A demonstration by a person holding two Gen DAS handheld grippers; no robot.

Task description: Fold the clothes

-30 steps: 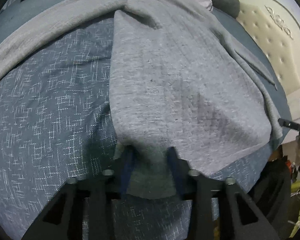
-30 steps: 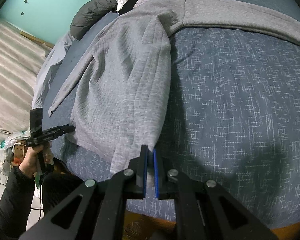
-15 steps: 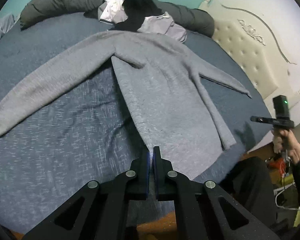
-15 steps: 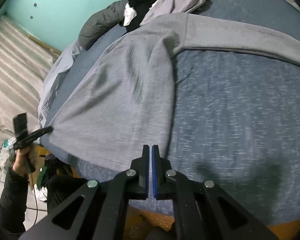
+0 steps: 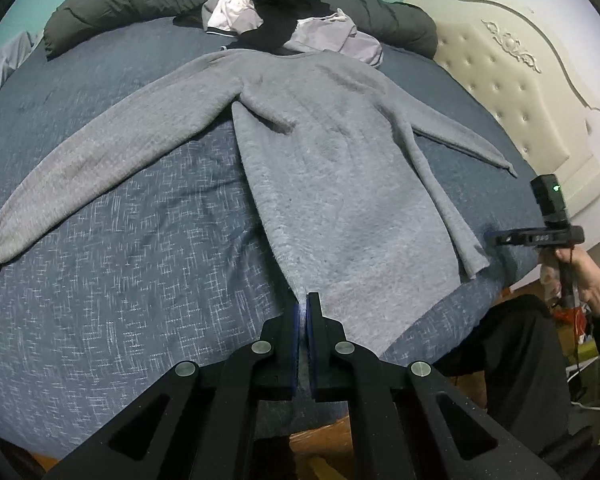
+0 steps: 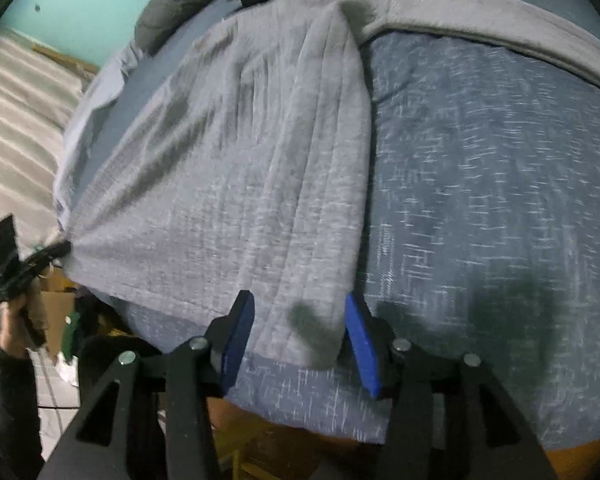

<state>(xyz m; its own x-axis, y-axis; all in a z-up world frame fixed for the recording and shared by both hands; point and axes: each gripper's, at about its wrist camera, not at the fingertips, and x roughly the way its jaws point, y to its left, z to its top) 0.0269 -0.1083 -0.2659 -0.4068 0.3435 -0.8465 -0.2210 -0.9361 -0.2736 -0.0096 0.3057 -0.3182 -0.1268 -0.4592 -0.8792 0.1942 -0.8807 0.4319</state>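
My left fingers (image 5: 307, 312) pinch the grey knit sweater's (image 5: 332, 184) hem corner; right fingers (image 6: 300, 328) gape wide around the other corner, so I'd clamp squarely on it.

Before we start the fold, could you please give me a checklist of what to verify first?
1. Left gripper shut on the sweater hem corner: ok.
2. Right gripper gripping the other hem corner: not ok, open astride it.
3. Sleeves spread out on the bed: ok.
4. Sweater body smooth: not ok, ridged near the right gripper.
5. Clothes pile clear of the collar: cannot tell.
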